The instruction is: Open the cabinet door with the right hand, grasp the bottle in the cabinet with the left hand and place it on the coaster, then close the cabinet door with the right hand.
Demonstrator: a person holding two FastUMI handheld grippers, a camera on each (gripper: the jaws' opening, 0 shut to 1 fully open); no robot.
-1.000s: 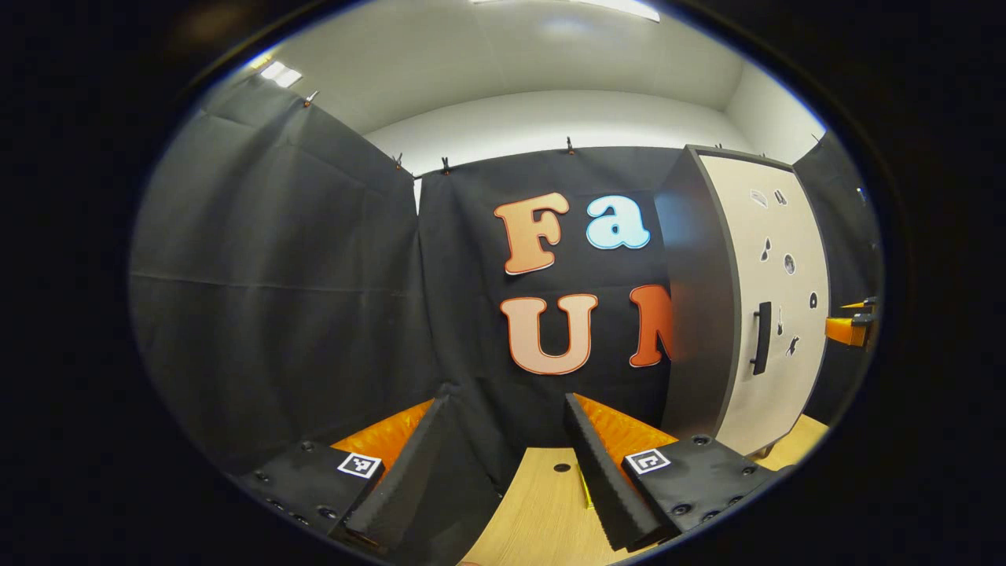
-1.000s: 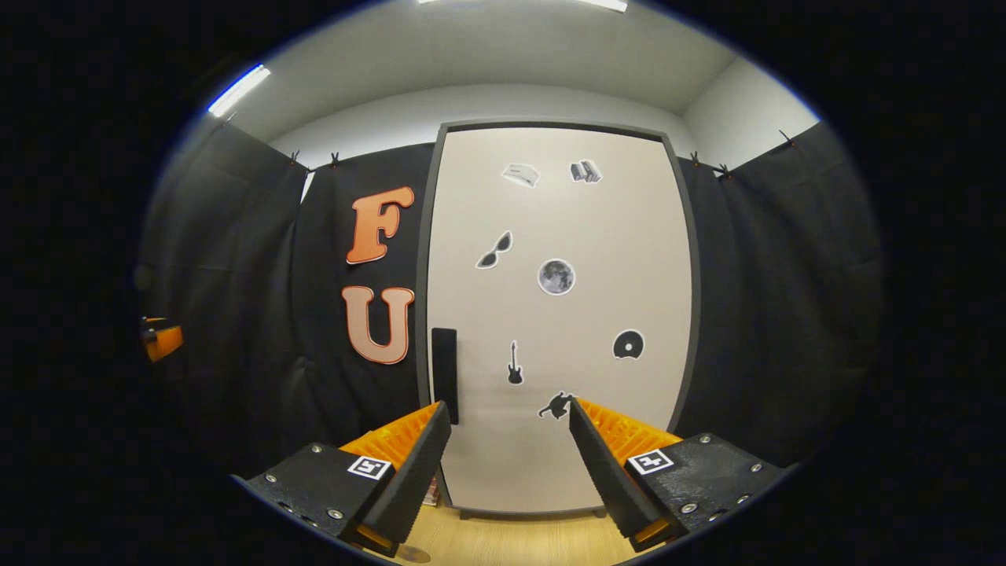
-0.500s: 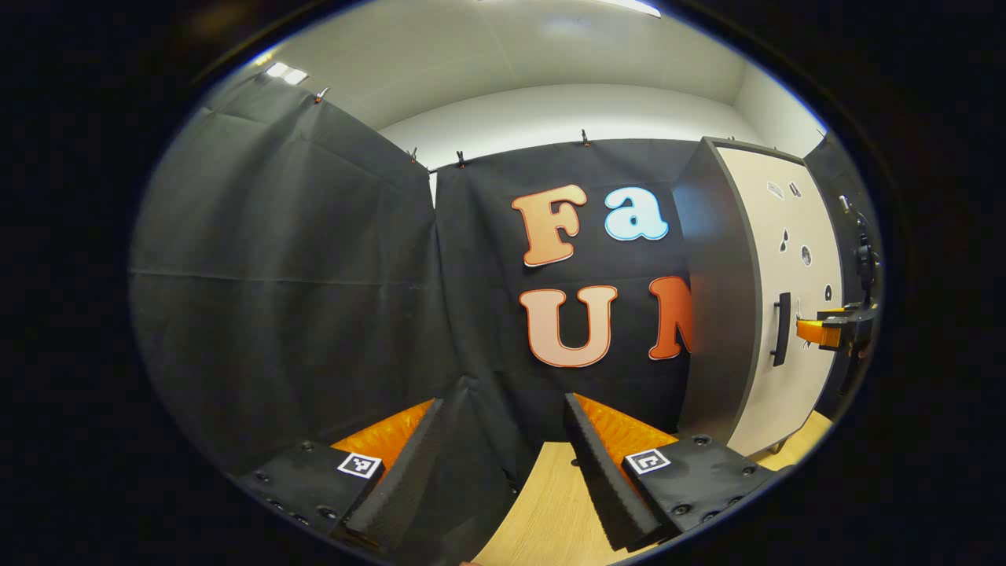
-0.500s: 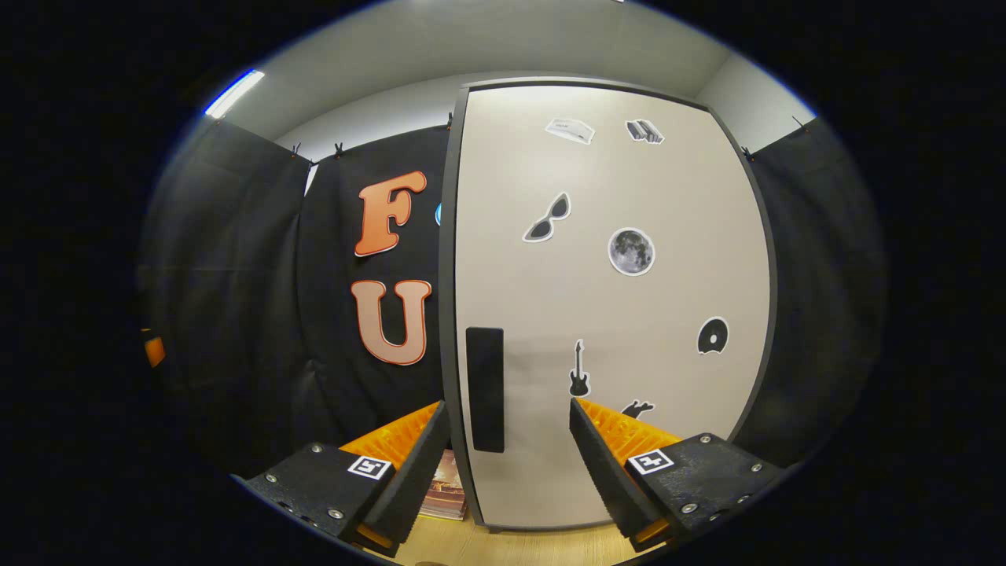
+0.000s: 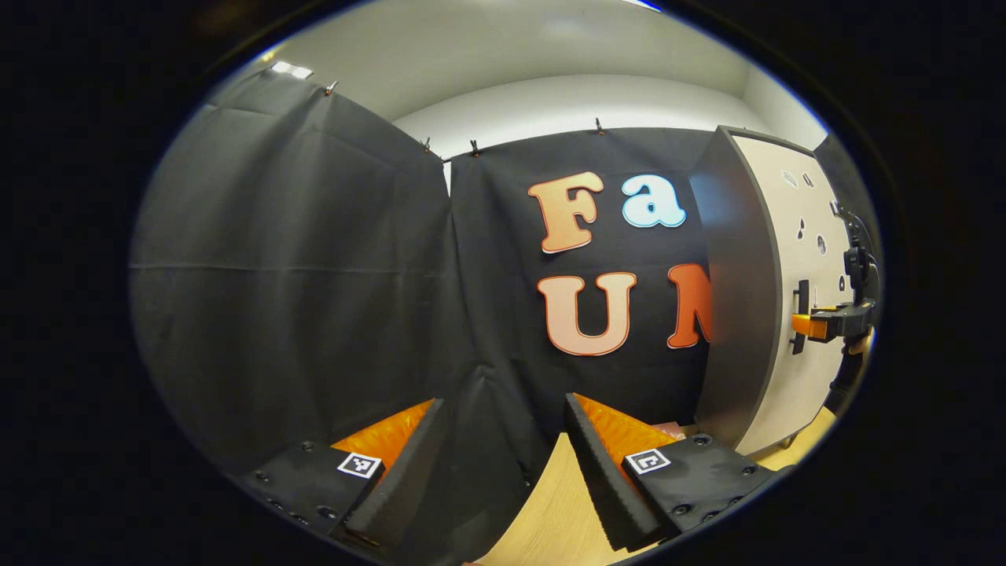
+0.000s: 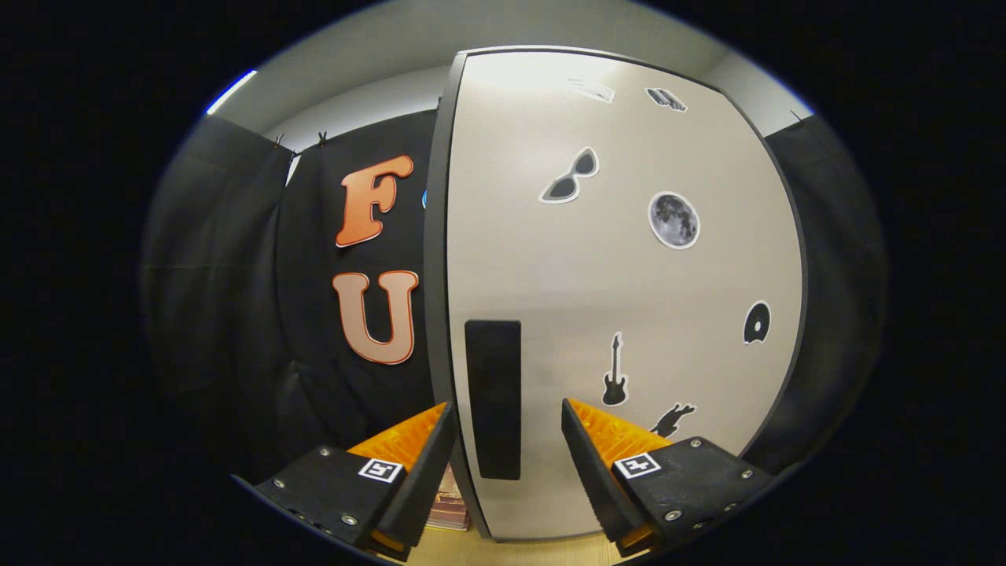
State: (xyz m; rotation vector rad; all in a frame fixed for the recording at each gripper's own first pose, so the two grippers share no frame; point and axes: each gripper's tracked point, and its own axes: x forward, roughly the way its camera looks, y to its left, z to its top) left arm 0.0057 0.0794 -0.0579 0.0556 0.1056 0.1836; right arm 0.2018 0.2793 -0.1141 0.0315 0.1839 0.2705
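Bright ceiling light (image 5: 291, 69) overhead — sharp, edges fisheye-bent.

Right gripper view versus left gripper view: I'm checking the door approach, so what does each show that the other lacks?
Right gripper view: the door front face-on, stickers legible, handle between the open right hand-held gripper.

Left gripper view: the cabinet's dark side panel, wooden tabletop, the open left hand-held gripper.

Both: cabinet door, shut.

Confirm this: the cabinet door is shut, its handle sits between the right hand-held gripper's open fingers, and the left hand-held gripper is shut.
One slip: the left hand-held gripper is open, holding nothing, as the left gripper view shows. The cabinet door is shut, with its handle between the right hand-held gripper's open fingers.
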